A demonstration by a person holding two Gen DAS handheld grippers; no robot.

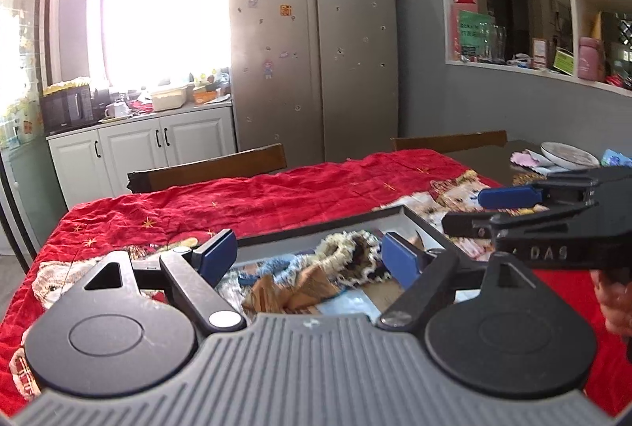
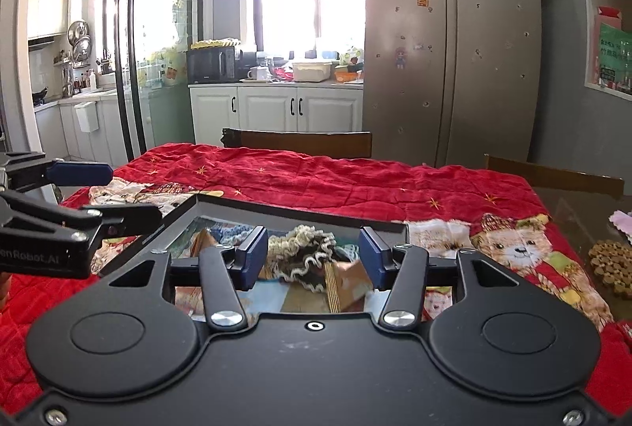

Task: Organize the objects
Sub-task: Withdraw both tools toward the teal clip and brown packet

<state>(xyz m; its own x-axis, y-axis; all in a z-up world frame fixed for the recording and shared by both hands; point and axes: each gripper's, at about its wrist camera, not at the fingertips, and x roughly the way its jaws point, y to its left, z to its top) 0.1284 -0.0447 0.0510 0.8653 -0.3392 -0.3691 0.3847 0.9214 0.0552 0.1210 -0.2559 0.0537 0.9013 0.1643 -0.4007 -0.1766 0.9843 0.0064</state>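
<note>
Tray (image 1: 420,218) w/ dark frame sits on red quilted cloth (image 1: 276,197) covering the table, lower centre of both views; same tray (image 2: 221,207) in right wrist view; inside it a jumble: cream/brown frilly knitted piece (image 1: 347,248), blue knitted bit (image 1: 276,266), tan cardboard-like pieces (image 1: 292,291); in right view frilly piece (image 2: 312,248) is mid-frame, tan wedge (image 2: 347,284) just below it; contents overlap, can't separate them further.

Left gripper (image 1: 308,256): blue pads wide apart, nothing between them, hovering above the tray's near side; pads not touching any item; released. It also shows at left edge of right view (image 2: 118,197), side-on, jaws apart.

Right gripper (image 2: 312,260): pads partly apart, clear gap, nothing pinched; tray contents visible behind the gap; released. Seen side-on at right of left view (image 1: 470,209), over the tray's right edge; part of a hand (image 1: 612,303) below it at right edge.

Bg: steel two-door fridge (image 1: 312,43) upper centre; white cabinets (image 1: 158,145) w/ microwave (image 1: 65,108) at left; two wooden chair backs behind the table; plate (image 1: 568,153) and cork trivet (image 2: 610,268) on bare table part at right.
</note>
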